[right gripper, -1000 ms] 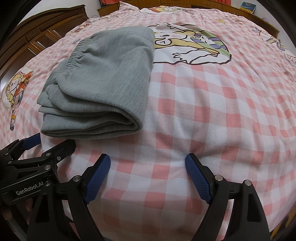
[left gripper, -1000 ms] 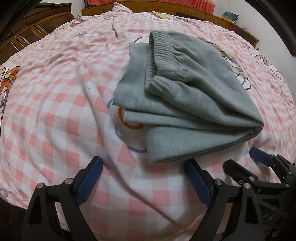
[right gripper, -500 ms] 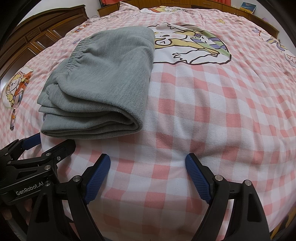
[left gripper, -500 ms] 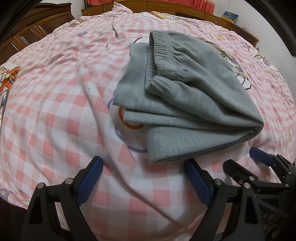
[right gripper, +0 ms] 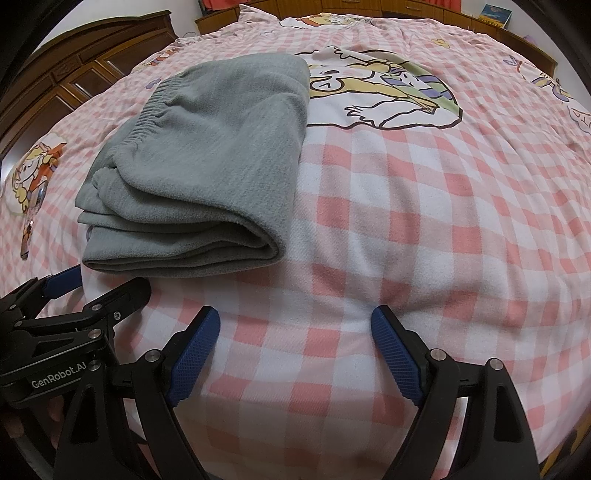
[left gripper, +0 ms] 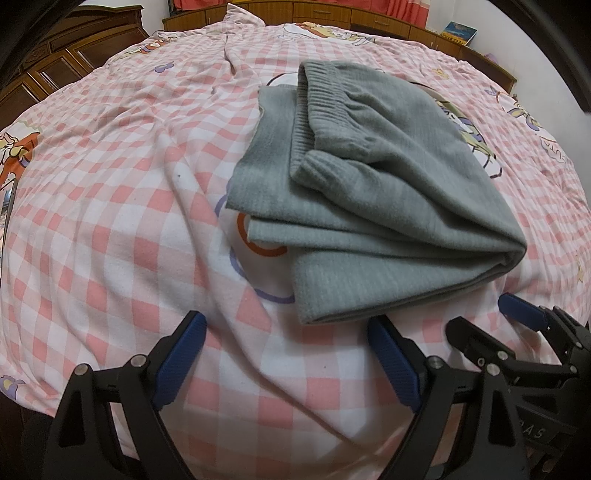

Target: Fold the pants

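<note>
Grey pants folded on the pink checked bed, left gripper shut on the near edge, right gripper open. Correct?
Not quite. The left gripper is open and short of the pants, holding nothing; the left wrist view shows it. The rest holds: pants folded on the bed, right gripper open.

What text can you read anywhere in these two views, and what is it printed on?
"GenRobot.AI": white lettering on the black body of the left gripper, seen in the right wrist view.
"AS": partial pale letters on the black body of the right gripper; the rest is cut off.
Blue book on the wooden headboard: cover too small to read.
</note>
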Action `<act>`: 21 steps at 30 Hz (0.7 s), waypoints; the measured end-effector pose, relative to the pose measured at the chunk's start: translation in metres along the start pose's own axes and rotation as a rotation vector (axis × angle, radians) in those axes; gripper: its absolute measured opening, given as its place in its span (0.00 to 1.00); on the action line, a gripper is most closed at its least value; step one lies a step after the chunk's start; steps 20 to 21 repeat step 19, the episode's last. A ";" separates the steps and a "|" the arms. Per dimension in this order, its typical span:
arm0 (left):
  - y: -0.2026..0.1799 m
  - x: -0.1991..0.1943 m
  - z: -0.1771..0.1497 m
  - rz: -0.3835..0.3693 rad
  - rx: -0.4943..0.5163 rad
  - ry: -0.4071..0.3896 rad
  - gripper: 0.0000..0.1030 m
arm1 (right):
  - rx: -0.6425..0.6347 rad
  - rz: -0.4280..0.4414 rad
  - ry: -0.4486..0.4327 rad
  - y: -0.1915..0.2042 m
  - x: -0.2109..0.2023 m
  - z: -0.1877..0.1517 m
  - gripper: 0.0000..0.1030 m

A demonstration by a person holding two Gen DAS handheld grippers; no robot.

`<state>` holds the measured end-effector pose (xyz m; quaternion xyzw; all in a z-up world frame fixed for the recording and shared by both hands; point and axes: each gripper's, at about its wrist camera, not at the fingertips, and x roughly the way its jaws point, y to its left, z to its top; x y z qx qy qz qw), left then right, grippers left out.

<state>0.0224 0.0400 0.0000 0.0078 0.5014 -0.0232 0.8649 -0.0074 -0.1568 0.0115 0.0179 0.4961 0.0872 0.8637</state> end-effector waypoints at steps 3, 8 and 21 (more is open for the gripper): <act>0.000 0.000 0.000 0.000 0.000 0.000 0.89 | 0.000 0.000 0.000 0.000 0.000 0.000 0.85; 0.000 0.000 0.000 0.000 -0.001 0.000 0.89 | 0.001 0.000 0.000 0.000 0.000 0.000 0.85; 0.000 0.000 0.000 0.000 -0.001 0.002 0.89 | 0.002 0.000 0.004 0.002 0.001 0.002 0.85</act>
